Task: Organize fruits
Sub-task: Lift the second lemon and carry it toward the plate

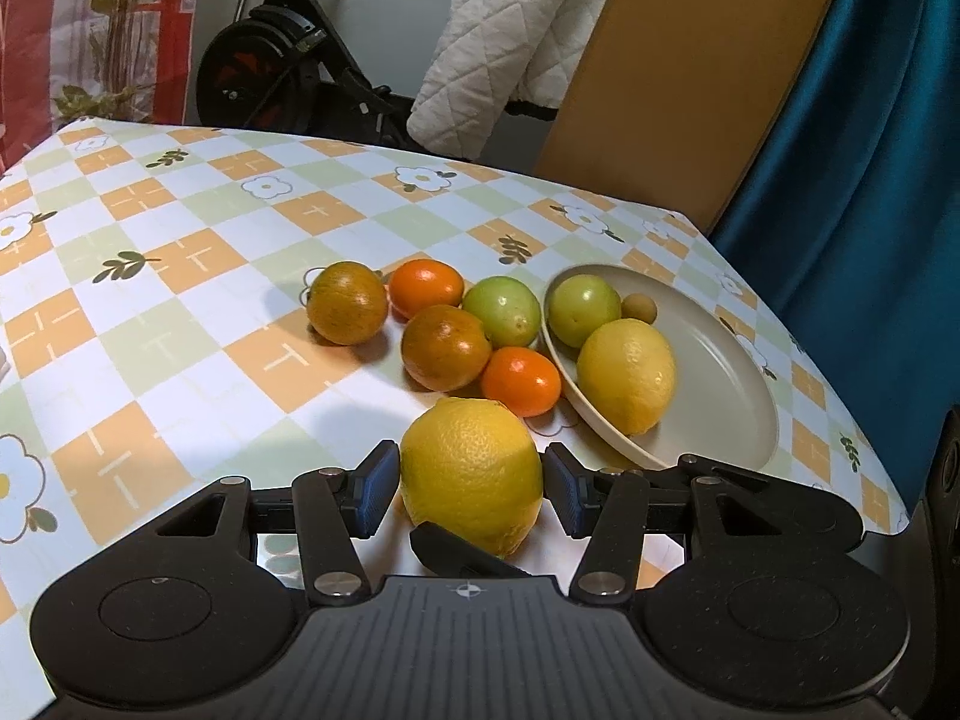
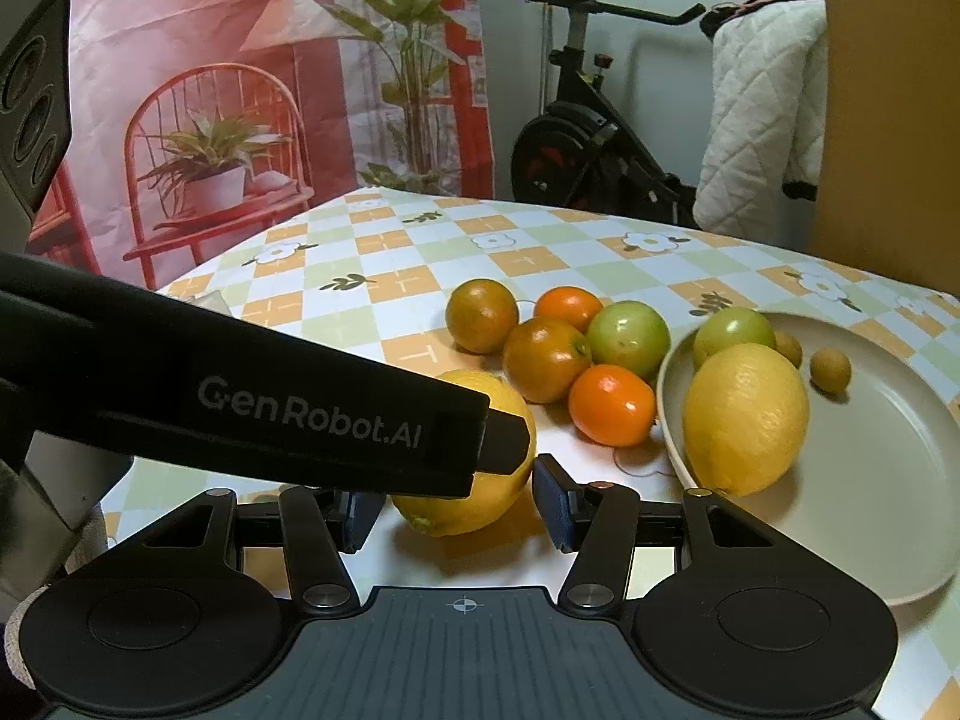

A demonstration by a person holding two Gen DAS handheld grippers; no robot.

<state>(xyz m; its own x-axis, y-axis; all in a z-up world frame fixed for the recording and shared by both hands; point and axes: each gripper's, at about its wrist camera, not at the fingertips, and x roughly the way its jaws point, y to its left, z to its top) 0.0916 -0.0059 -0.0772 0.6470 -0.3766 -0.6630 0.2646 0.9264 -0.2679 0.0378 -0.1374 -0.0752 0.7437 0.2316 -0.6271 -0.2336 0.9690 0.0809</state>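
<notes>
Left gripper [image 1: 472, 487]: blue pads [image 1: 375, 489] pressed on either side of a large lemon [image 1: 472, 471], which sits clamped between them just above the tablecloth; in the right wrist view its black finger [image 2: 503, 443] covers part of that lemon.
Right gripper [image 2: 456, 507]: jaws apart with nothing gripped; held lemon [image 2: 462, 501] lies just ahead of the gap, untouched by the right pad [image 2: 552, 501].
Loose fruit: two bright oranges [image 1: 521, 381], two brownish-green oranges [image 1: 446, 348] and one green fruit [image 1: 502, 311] clustered on the table, touching one another, just left of the plate.
Plate [image 1: 732, 396]: beige, holding a second lemon [image 1: 627, 377], a green fruit [image 1: 583, 310] and two small tan round fruits [image 2: 830, 369].
Table [image 1: 180, 312]: checked orange, green and white cloth with flower prints.
Background: exercise bike [image 1: 282, 60], white quilted blanket [image 1: 510, 42], blue curtain [image 1: 870, 120].
</notes>
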